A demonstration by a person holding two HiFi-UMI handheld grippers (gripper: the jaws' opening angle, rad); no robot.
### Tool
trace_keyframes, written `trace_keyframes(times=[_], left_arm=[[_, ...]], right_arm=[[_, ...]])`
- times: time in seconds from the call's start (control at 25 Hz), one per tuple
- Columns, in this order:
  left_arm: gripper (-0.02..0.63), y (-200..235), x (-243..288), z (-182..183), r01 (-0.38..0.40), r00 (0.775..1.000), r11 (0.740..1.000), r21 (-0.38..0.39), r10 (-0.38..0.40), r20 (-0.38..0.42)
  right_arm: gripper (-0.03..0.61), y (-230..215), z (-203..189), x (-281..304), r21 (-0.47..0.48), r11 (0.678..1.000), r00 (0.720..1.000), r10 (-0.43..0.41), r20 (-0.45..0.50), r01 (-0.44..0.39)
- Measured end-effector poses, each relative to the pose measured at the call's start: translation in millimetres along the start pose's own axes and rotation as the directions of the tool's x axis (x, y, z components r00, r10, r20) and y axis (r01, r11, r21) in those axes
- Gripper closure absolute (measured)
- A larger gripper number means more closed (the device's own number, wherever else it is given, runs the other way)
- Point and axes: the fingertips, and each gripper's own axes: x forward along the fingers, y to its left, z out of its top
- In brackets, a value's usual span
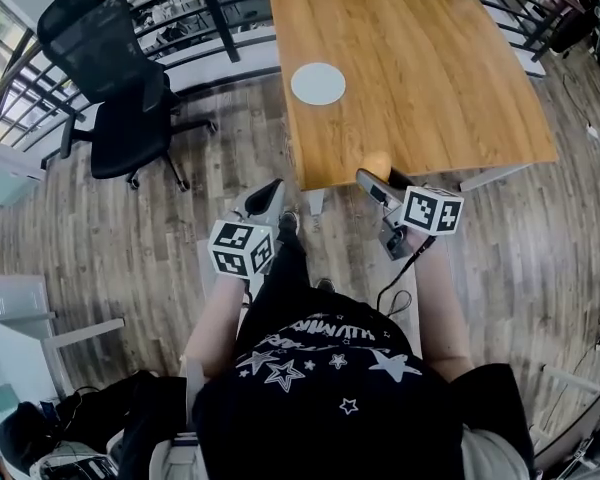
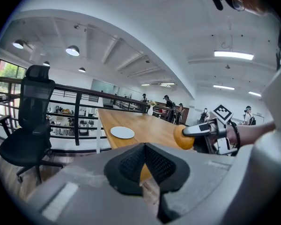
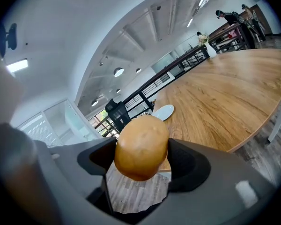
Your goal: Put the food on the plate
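Wooden bench, seen from above, with a black office chair on the plank floor at its left. The left hand-held gripper hangs short of the bench's near edge, over the floor. Its own view shows the two pads pressed together with nothing between them. The right hand-held gripper points at the near edge, its jaws clenched on the food, a rounded orange-brown piece gripped by both pads. The white round plate lies flat on the bench towards its left side, well apart from the held food.
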Motion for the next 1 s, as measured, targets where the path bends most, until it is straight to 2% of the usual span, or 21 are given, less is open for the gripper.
trace_keyframes(times=[0.64, 1.0], left_arm=[[0.612, 97, 109, 49, 0.088, 0.995, 0.996, -0.005, -0.088, -0.039], [0.612, 128, 152, 67, 0.139, 0.988, 0.990, -0.011, -0.140, -0.066]], right_arm=[[0.230, -33, 77, 111, -0.028, 0.995, 0.995, -0.092, -0.027, 0.091], [0.230, -47, 99, 152, -0.089, 0.979, 0.980, -0.188, -0.058, 0.182]])
